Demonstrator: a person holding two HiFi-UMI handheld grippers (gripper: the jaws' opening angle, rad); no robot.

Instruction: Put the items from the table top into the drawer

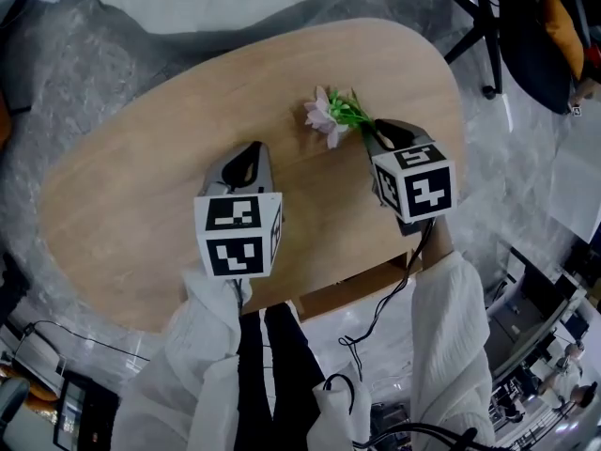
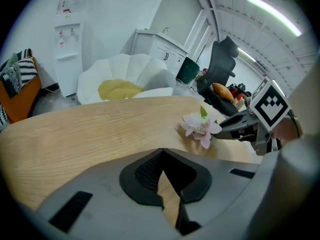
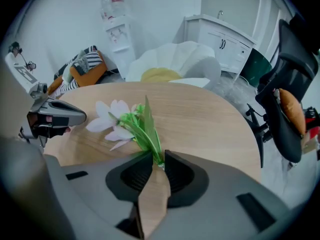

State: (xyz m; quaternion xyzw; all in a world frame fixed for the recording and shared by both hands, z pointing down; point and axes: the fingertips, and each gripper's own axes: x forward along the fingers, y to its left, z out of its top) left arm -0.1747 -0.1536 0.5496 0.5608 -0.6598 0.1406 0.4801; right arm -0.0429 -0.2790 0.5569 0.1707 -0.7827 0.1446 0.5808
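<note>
Flower [image 1: 327, 116] toward the worktop's [image 1: 141, 186] far edge: light, soft, crushable; best taken by the stem. Right hand-held gripper [image 3: 154, 156] pinches that stem; left hand-held gripper [image 2: 161, 154] closed, empty.

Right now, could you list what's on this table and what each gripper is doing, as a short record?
table: oval, light wood
item on it: one flower, pink petals, green stem
right gripper: shut on the flower's stem
left gripper: shut, empty, above bare wood
</note>
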